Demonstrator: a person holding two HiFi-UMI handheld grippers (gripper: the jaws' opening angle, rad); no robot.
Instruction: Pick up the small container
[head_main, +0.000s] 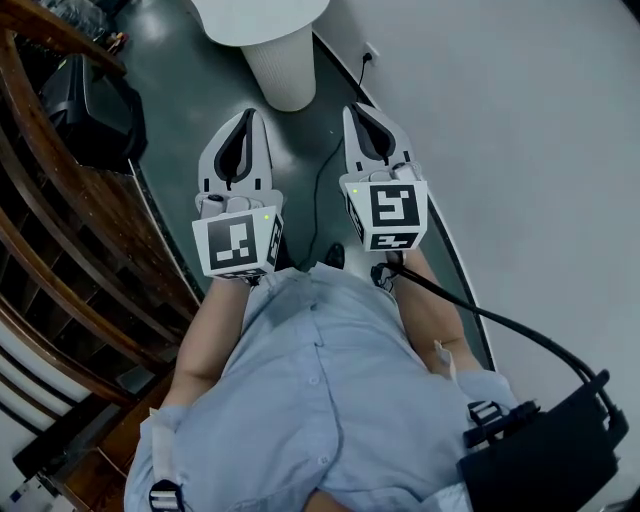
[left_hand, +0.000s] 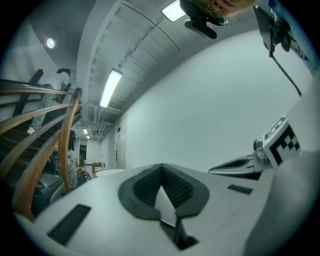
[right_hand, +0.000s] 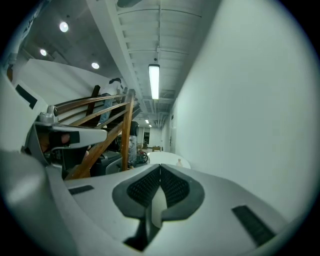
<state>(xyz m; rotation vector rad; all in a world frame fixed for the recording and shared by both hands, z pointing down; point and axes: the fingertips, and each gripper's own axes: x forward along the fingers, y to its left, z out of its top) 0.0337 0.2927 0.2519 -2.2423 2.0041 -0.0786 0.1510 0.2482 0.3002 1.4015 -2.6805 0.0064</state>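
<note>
I hold both grippers side by side in front of my chest, pointing forward above the floor. My left gripper (head_main: 245, 113) (left_hand: 161, 167) is shut with nothing between its jaws. My right gripper (head_main: 359, 108) (right_hand: 160, 167) is shut too, and empty. A white round table (head_main: 268, 20) (right_hand: 167, 158) stands ahead of them on a ribbed column. In the right gripper view a tiny pale object (right_hand: 179, 161) stands on that table, too small to identify. Neither gripper touches anything.
A curved wooden stair railing (head_main: 60, 210) (right_hand: 125, 130) runs along the left, with a dark case (head_main: 95, 105) beside it. A white wall (head_main: 520, 140) runs along the right. A black cable (head_main: 318, 200) lies on the dark floor. A black bag (head_main: 550, 450) hangs at my right hip.
</note>
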